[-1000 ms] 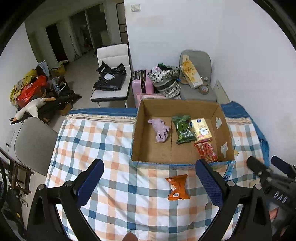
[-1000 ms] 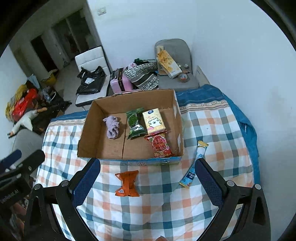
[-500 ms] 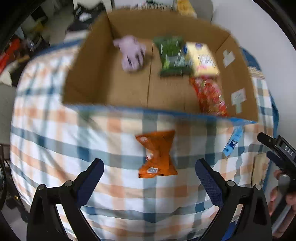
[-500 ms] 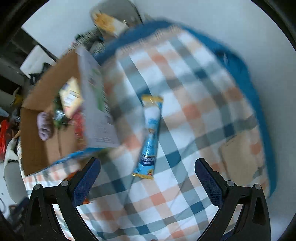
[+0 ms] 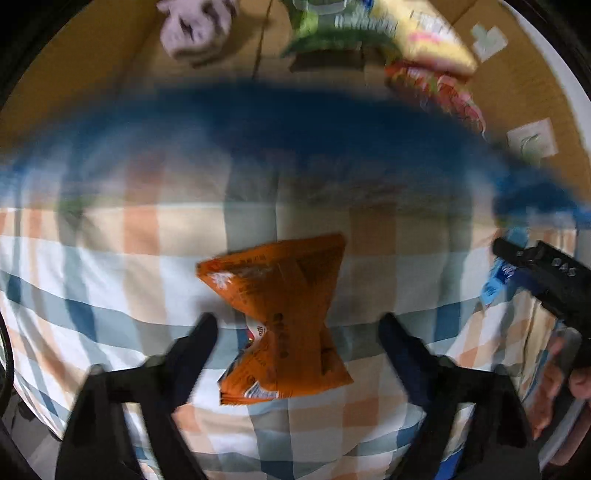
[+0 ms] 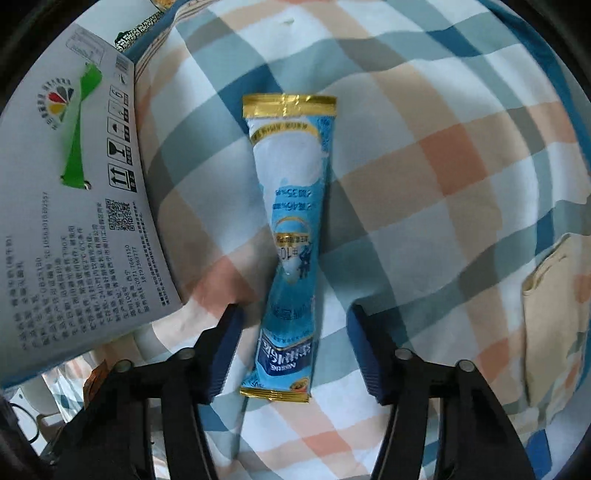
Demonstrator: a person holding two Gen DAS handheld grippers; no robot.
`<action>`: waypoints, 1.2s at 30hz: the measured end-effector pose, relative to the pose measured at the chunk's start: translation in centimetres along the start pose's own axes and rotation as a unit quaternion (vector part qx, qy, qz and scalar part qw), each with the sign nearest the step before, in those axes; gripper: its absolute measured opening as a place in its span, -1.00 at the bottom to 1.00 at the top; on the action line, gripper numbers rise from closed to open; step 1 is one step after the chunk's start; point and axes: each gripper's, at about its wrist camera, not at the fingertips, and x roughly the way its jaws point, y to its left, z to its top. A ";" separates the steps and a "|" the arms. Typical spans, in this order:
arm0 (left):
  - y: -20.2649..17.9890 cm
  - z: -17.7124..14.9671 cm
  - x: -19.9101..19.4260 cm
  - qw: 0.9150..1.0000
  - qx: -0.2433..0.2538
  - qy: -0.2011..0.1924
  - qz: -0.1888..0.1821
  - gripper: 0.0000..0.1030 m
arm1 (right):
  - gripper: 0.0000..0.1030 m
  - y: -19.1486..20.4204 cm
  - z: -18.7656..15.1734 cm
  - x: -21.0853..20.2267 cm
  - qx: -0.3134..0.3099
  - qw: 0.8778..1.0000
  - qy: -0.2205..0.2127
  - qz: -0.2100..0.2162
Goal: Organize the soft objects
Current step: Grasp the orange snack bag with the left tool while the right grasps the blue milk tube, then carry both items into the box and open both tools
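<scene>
A soft checked tablecloth point(image 6: 424, 192) in white, teal, blue and orange covers the surface in both views, creased and slightly rumpled. On it, in the left wrist view, lies a crinkled orange foil snack packet point(image 5: 280, 321), pinched at its waist like a bow, its near half sitting between the spread fingers of the left gripper point(image 5: 297, 332); neither dark finger touches it, and the jaws stand wide apart. Beyond the packet rises the near wall of a brown cardboard box point(image 5: 110, 92), its top edge smeared blue by motion blur. Inside the box, toward the far side, lie a pale purple knitted cloth point(image 5: 195, 29) on the left, a green packet point(image 5: 325, 33) in the middle, a yellow packet point(image 5: 428, 40) next to it and a red printed packet point(image 5: 447, 92) nearer on the right. In the right wrist view a long glossy blue-and-white stick sachet point(image 6: 291, 240) with gold crimped ends lies flat on the cloth, running from far to near, its near end between the ribbed blue pads point(image 6: 225, 350) of the right gripper point(image 6: 295, 350), which is also held open with a gap on each side of the sachet. To the left stands the box's white printed outer side point(image 6: 74, 206), with a green tape strip and handling symbols.
</scene>
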 end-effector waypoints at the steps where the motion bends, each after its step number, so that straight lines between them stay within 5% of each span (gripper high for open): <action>1: 0.0 -0.1 0.4 1.000 0.002 0.001 0.006 0.23 | -0.36 0.2 -0.1 0.1 -0.005 1.000 0.005 -0.007; 5: 0.0 -0.7 0.7 1.000 0.014 -0.010 0.021 -0.14 | -0.56 0.6 -1.7 0.3 -0.028 0.999 0.026 -0.019; 18: 2.3 -8.5 2.4 0.999 0.009 0.019 0.039 -0.18 | -0.57 2.2 -13.5 1.4 -0.137 0.985 0.094 -0.049; 28: 1.4 -9.0 0.8 0.999 0.009 0.000 0.039 -0.21 | -0.56 4.9 -14.1 3.0 -0.129 0.985 0.086 -0.078; 36: -0.8 -9.5 -3.2 0.998 0.033 -0.041 0.024 -0.53 | -0.69 6.6 -15.0 -1.6 -0.173 0.982 0.053 -0.058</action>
